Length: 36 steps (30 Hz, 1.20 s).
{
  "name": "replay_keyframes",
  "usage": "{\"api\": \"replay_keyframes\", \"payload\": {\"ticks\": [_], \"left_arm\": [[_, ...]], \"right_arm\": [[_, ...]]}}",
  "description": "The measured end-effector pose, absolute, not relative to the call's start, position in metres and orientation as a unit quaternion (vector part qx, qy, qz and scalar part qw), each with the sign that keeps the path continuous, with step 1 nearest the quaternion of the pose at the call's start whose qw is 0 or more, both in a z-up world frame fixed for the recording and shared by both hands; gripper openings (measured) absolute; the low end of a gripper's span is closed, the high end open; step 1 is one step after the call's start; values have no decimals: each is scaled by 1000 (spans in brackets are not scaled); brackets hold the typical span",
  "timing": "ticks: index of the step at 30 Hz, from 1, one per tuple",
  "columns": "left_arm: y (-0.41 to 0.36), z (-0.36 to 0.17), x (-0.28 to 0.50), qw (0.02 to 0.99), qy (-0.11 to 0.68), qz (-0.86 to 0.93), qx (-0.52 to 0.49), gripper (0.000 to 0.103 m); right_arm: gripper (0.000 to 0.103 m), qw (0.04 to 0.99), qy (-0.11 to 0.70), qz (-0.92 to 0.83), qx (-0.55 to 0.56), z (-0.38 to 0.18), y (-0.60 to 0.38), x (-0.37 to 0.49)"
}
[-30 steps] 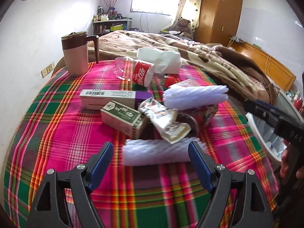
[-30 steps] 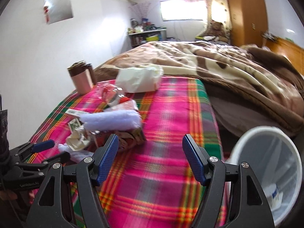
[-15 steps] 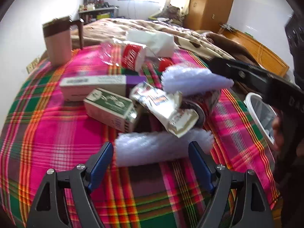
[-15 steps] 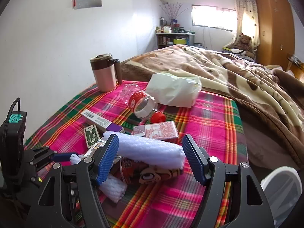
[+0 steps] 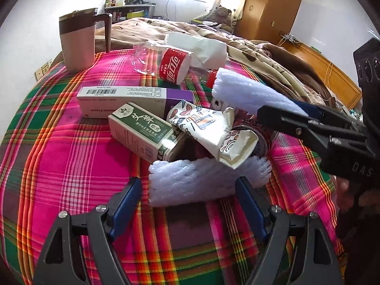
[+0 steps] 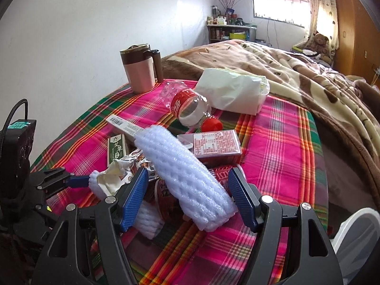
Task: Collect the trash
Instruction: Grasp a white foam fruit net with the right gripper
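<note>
A heap of trash lies on the plaid cloth (image 5: 59, 156). My left gripper (image 5: 190, 201) is open, its fingers on either side of the near end of a white foam net (image 5: 206, 178). My right gripper (image 6: 190, 197) is open around a second white foam net (image 6: 180, 166) that rests on top of the heap; it also shows in the left wrist view (image 5: 247, 92). Behind are a green box (image 5: 142, 130), a crumpled printed wrapper (image 5: 213, 130), a long white and purple box (image 5: 133, 99), a crushed cola bottle (image 5: 168, 61) and a pink box (image 6: 213, 142).
A pink mug with a brown lid (image 5: 78, 40) stands at the far left. A white bag (image 5: 199, 47) lies at the cloth's far edge, a brown blanket (image 6: 296, 71) behind it. A white bin (image 6: 356, 244) sits off the right edge.
My right gripper swung left from the bin side and closed in around the upper foam net. My left gripper moved forward to the lower foam net. Both stayed open.
</note>
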State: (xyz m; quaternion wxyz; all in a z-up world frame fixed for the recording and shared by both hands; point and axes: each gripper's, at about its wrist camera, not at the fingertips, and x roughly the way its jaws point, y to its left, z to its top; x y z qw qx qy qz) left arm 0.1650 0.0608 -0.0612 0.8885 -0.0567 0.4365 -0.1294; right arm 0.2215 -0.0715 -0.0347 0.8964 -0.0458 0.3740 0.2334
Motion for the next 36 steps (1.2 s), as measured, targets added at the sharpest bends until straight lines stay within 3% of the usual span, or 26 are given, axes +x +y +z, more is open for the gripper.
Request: {"api": "replay_keyframes", "payload": {"ticks": [3, 7, 11, 20, 25, 28, 36], "left_arm": [[60, -60, 164, 888, 435, -135, -62, 82], [57, -59, 161, 889, 432, -140, -59, 76], [51, -59, 156, 886, 433, -153, -56, 67], [22, -60, 131, 867, 448, -217, -34, 66], [15, -40, 118, 882, 413, -227, 2, 67], [20, -30, 124, 896, 393, -206, 16, 76], [-8, -40, 140, 878, 410, -242, 43, 76]], "right_arm": [[45, 900, 372, 224, -43, -36, -72, 217], [29, 899, 376, 223, -28, -36, -78, 213], [27, 907, 367, 209, -12, -34, -89, 205], [27, 915, 364, 174, 29, -34, -117, 184], [27, 917, 368, 154, 32, -36, -129, 170], [27, 919, 367, 136, 46, -39, -141, 161], [27, 917, 375, 104, 86, -51, -163, 152]]}}
